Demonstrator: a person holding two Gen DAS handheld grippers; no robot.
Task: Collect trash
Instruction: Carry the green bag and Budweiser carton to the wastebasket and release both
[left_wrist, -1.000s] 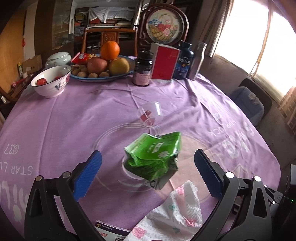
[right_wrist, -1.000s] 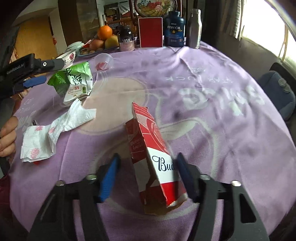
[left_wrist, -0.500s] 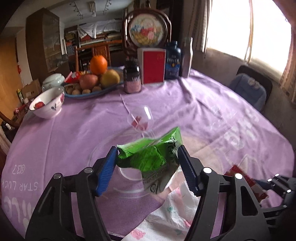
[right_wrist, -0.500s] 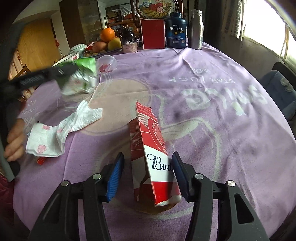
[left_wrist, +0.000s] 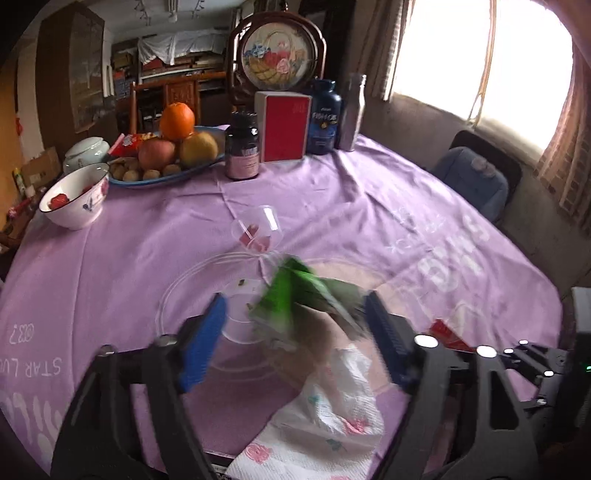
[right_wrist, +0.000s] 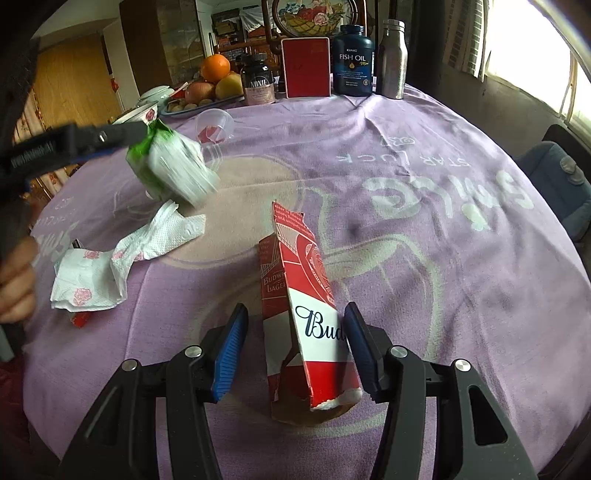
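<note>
Since before, my left gripper (left_wrist: 295, 339) jaws have just been opening, one blurred green snack bag (left_wrist: 295, 295) loose between them; my right gripper (right_wrist: 295, 350) straddles one Budweiser carton (right_wrist: 314, 332), left pad clear.

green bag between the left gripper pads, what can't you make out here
- Green bag: motion-blurred in both wrist views, so its print and any contact with the left gripper are unclear.
- Small red item: mostly covered by the floral napkin, right wrist view.
- Beer carton: base hidden behind its own flap.

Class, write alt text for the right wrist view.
Open jaws of the right gripper straddle a torn red-and-white beer carton standing on a purple tablecloth. Beyond are a floral paper napkin and a blurred green bag.
</note>
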